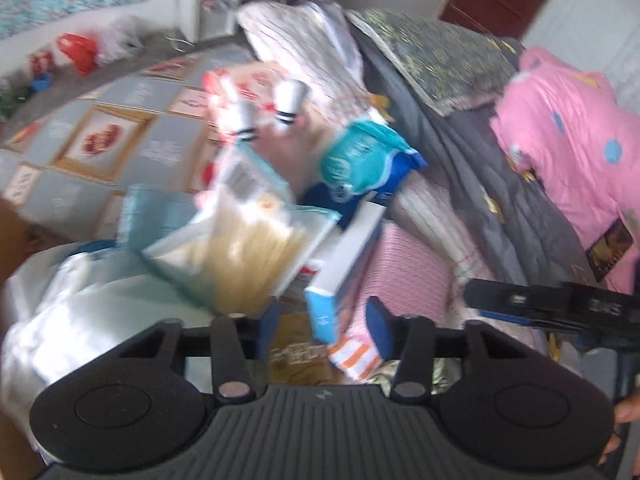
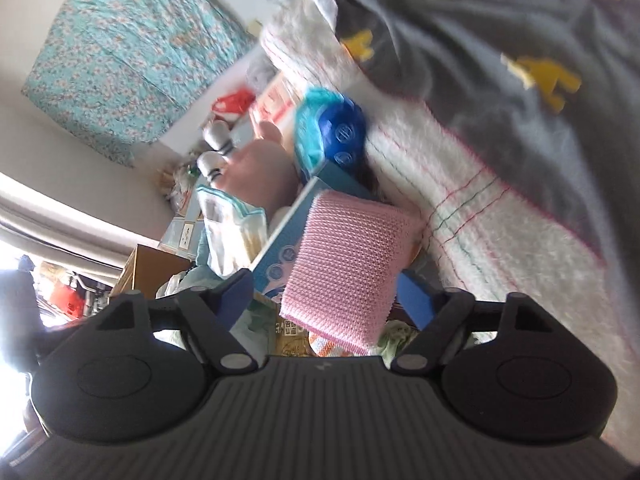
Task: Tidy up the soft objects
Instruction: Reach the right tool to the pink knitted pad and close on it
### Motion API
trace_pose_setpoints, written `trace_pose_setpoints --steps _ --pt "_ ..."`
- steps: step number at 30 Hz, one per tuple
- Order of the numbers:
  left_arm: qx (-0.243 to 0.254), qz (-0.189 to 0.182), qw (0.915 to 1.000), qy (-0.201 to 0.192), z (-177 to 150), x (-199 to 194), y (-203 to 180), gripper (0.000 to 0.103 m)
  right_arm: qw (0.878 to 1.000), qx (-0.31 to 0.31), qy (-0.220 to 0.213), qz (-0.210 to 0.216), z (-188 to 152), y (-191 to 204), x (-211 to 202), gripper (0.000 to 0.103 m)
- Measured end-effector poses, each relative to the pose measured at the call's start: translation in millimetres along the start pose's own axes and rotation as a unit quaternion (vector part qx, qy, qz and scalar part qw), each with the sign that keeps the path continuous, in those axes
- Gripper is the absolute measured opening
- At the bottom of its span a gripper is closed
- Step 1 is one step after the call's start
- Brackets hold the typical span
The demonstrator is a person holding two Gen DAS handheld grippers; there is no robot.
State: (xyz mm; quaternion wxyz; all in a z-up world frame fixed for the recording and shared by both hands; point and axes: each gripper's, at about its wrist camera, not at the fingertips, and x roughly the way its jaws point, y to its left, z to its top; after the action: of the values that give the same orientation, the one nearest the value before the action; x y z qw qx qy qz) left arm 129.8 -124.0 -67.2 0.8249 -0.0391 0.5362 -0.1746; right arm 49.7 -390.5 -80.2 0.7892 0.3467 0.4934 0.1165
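pink knit cloth point(image 2: 344, 264) looks soft, light; we'd pinch its near edge, right gripper point(image 2: 326, 294) jaws apart around it, left gripper point(image 1: 325, 330) apart beside it.

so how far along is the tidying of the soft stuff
Nothing looks sorted yet. The pink knitted cloth, the white and blue box, the teal packet and the clear bag lie jumbled beside the striped blanket. Right gripper has the pink cloth between its open jaws; left gripper holds nothing. Everything remains.
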Motion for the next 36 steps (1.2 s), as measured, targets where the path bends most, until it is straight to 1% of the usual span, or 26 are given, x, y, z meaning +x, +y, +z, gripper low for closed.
trace_pose_setpoints --steps 1,3,5,9,11,12,17,21,25,26,27,29,32,36 --pt "0.007 -0.009 0.9999 0.005 2 6 -3 0.042 1.000 0.012 0.005 0.003 4 -4 5 0.074" --pt "0.022 -0.018 0.9995 0.012 7 15 -11 0.038 0.999 0.036 0.013 0.004 11 -13 15 0.070" --pt "0.033 -0.028 0.9988 0.021 10 24 -17 0.037 0.998 0.062 0.023 0.003 16 -23 26 0.066" --pt "0.056 -0.030 0.9977 0.023 16 33 -28 0.037 0.994 0.105 0.042 0.012 24 -38 44 0.064" --pt "0.059 -0.029 0.9974 0.030 22 35 -31 0.036 0.992 0.117 0.048 0.016 25 -40 49 0.063" --pt "0.057 -0.032 0.9973 0.034 23 34 -31 0.034 0.991 0.120 0.050 0.018 26 -40 51 0.062" --pt "0.084 -0.038 0.9947 0.046 27 30 -41 0.035 0.989 0.132 0.059 0.022 30 -38 63 0.062" --pt "0.097 -0.015 0.9917 0.083 27 53 -49 0.035 0.988 0.140 0.065 0.021 31 -38 73 0.062" --pt "0.105 -0.009 0.9891 0.103 29 71 -52 0.036 0.987 0.142 0.064 0.026 31 -38 79 0.060" --pt "0.107 -0.006 0.9887 0.105 29 75 -53 0.037 0.988 0.140 0.065 0.026 32 -36 82 0.058" --pt "0.105 -0.007 0.9887 0.107 30 77 -53 0.039 0.988 0.138 0.067 0.027 31 -37 80 0.055" --pt "0.091 -0.011 0.9896 0.110 32 81 -52 0.042 0.988 0.134 0.068 0.025 31 -37 78 0.054" --pt "0.087 -0.011 0.9906 0.105 33 78 -54 0.042 0.989 0.128 0.066 0.023 32 -37 68 0.052" --pt "0.087 -0.018 0.9917 0.093 32 62 -63 0.042 0.992 0.110 0.061 0.023 35 -27 53 0.051"
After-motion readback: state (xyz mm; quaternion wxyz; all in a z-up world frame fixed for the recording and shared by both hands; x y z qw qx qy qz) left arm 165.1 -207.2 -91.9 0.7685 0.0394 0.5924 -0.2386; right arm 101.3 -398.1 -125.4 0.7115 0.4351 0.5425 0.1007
